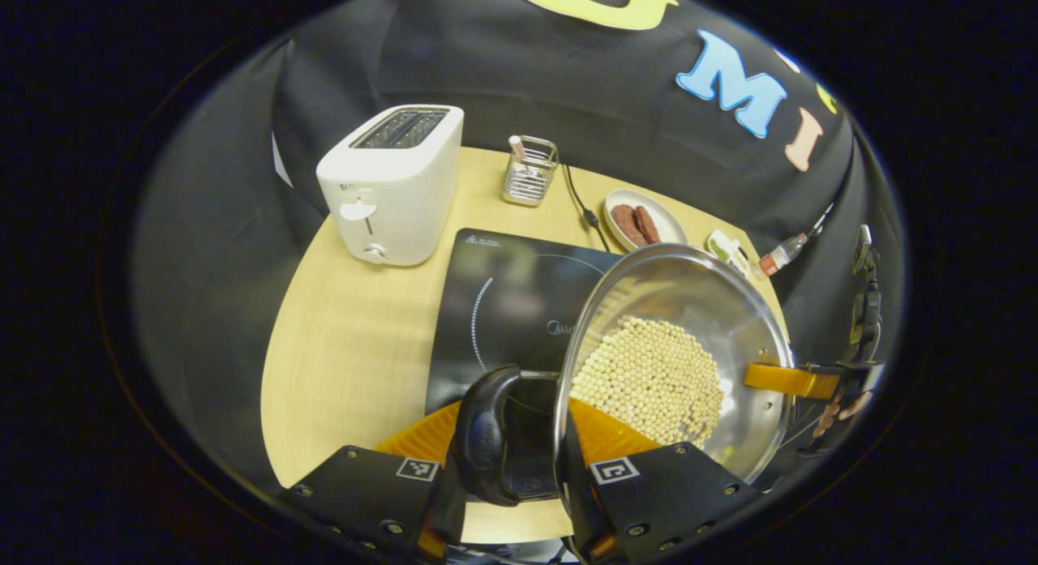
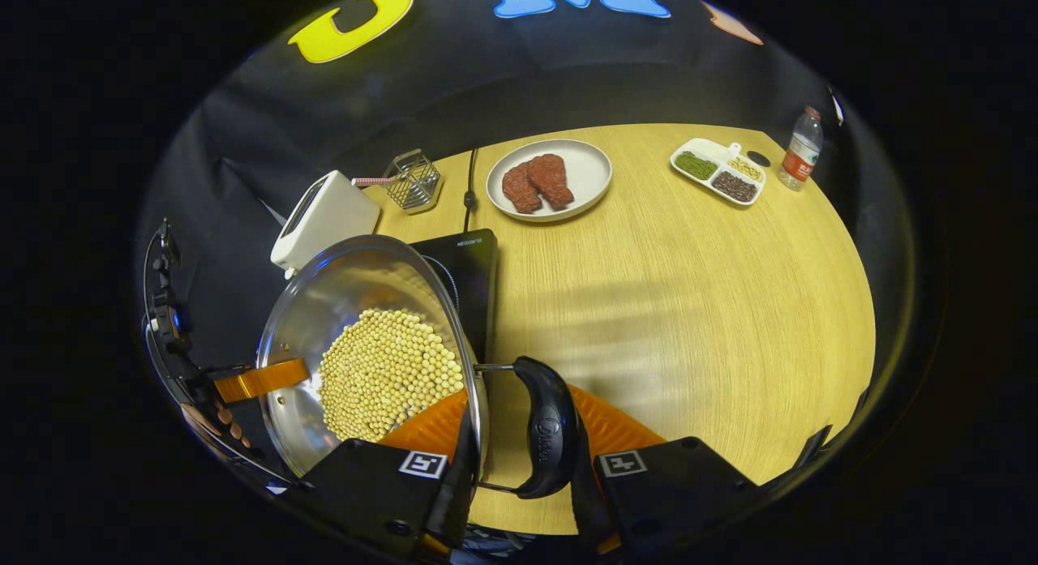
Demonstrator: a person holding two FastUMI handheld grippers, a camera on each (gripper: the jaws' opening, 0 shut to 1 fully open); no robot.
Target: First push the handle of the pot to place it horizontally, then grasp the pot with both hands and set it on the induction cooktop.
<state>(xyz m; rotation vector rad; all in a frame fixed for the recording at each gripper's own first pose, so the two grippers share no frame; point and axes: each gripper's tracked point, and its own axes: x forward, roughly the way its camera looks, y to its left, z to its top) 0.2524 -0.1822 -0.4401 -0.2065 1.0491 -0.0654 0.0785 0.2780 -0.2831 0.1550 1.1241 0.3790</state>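
My left jaws [image 1: 512,460]: clamped on the black loop handle [image 1: 486,435] at one side of the pot, one finger to each side of it, pressing in.
My right jaws [image 2: 519,468]: clamped the same way on the opposite black loop handle [image 2: 551,435], the pot's rim just beside my inner finger.
Other gripper seen from the left: my right gripper [image 1: 843,383] shows at the far rim of the pot, with fingers of the hand below it.
Pot [image 1: 689,362]: shiny steel, held between my two jaws and tilted, so its open mouth faces each camera; it overlaps the near corner of the cooktop, and I cannot tell whether its base touches anything.
Pot contents: a heap of pale round beans [image 2: 389,370] lying against the lower side of the pot.
Induction cooktop [image 1: 503,306]: flat black slab on the counter, behind the pot and partly hidden by it.
Counter [image 2: 689,306]: light wood, carrying everything.
Toaster [image 1: 393,184]: white, standing behind the cooktop's far corner.
Wire holder [image 1: 529,172]: just beyond the cooktop, beside the toaster.
Plate [image 2: 584,172]: white, beyond the cooktop, with two brown pieces of meat [image 2: 535,184] on it.
Divided tray [image 2: 718,172]: well away from the cooktop, past the plate, with a bottle [image 2: 801,156] next to it.
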